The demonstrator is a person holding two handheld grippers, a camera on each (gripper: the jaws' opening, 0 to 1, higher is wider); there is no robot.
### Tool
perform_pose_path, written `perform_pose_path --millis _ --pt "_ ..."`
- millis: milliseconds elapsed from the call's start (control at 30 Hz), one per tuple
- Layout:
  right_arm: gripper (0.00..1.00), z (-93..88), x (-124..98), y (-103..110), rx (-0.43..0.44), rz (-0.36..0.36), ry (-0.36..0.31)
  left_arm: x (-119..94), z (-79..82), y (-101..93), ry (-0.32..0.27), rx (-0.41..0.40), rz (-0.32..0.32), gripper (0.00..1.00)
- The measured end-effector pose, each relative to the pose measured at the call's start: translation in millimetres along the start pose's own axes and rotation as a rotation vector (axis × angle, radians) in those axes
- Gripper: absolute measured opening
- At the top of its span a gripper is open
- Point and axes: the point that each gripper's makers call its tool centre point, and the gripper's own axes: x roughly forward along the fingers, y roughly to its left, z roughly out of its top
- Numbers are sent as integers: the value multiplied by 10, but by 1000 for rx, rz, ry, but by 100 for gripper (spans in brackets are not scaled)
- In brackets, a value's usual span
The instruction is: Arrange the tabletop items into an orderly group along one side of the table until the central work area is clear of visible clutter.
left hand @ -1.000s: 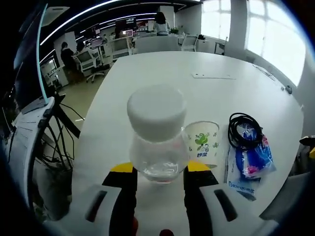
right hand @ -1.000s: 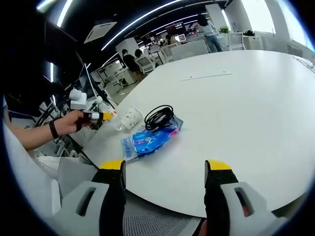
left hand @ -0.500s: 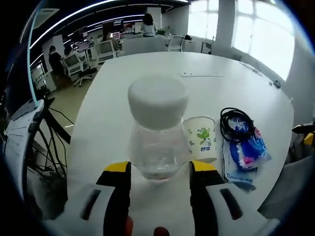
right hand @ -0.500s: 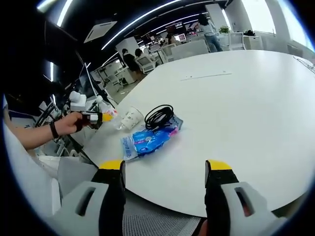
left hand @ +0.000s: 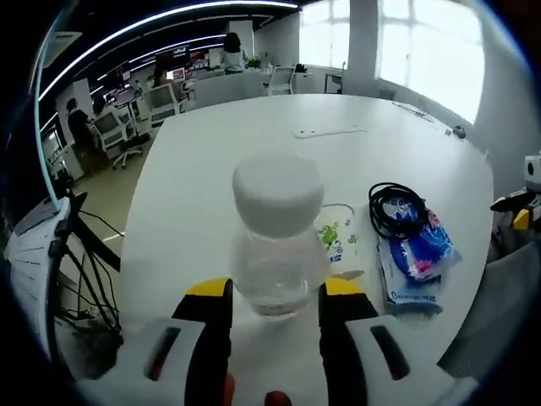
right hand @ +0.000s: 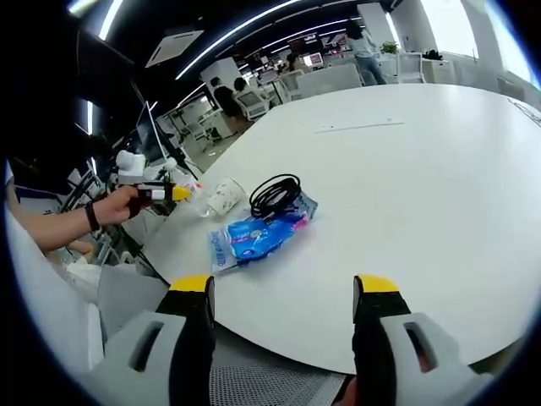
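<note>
- While your left gripper [left hand: 270, 292] had its yellow-tipped jaws on either side of the bottle [left hand: 276, 237], you could not have told from the left gripper view whether they gripped it or had let go; they stood close against its clear lower body.
- You had the bottle standing near the edge of the white table [left hand: 254, 135], just beside the paper cup [left hand: 340, 241], with the black cable [left hand: 397, 211] coiled on the blue packet [left hand: 418, 258] a little further along the same side.
- You kept the bottle upright, its long axis vertical and its white cap uppermost, leaning toward neither jaw.
- You ran the main risk at the cup: the bottle stood so near it that any sideways drift would probably have knocked the light cup over or pushed it toward the packet.
- You also risked tipping the bottle, in my judgement, because the jaws met it low while the broad cap sat high; a withdrawal with one jaw dragging could have toppled it.
- You worked close to the table's rim, so a topple that way might have sent the bottle to the floor.
- You held your right gripper [right hand: 283, 292] well apart from the group, jaws spread wide with nothing between them, over the near edge of the table.
- You could see from the right gripper view that the cup, cable and packet lay clustered together, so little seemed left to gather.
</note>
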Motion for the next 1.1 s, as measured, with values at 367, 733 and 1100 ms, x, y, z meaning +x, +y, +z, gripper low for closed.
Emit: perform_pose_path --millis 367,733,1100 --pt "66 5 3 5 -4 2 3 48 44 -1 -3 -47 64 35" --pt "66 -18 -10 -11 6 -4 3 149 142 1 6 -107 125 35" --pt "66 -18 -6 -35 18 -11 -3 228 216 23 18 -133 160 35"
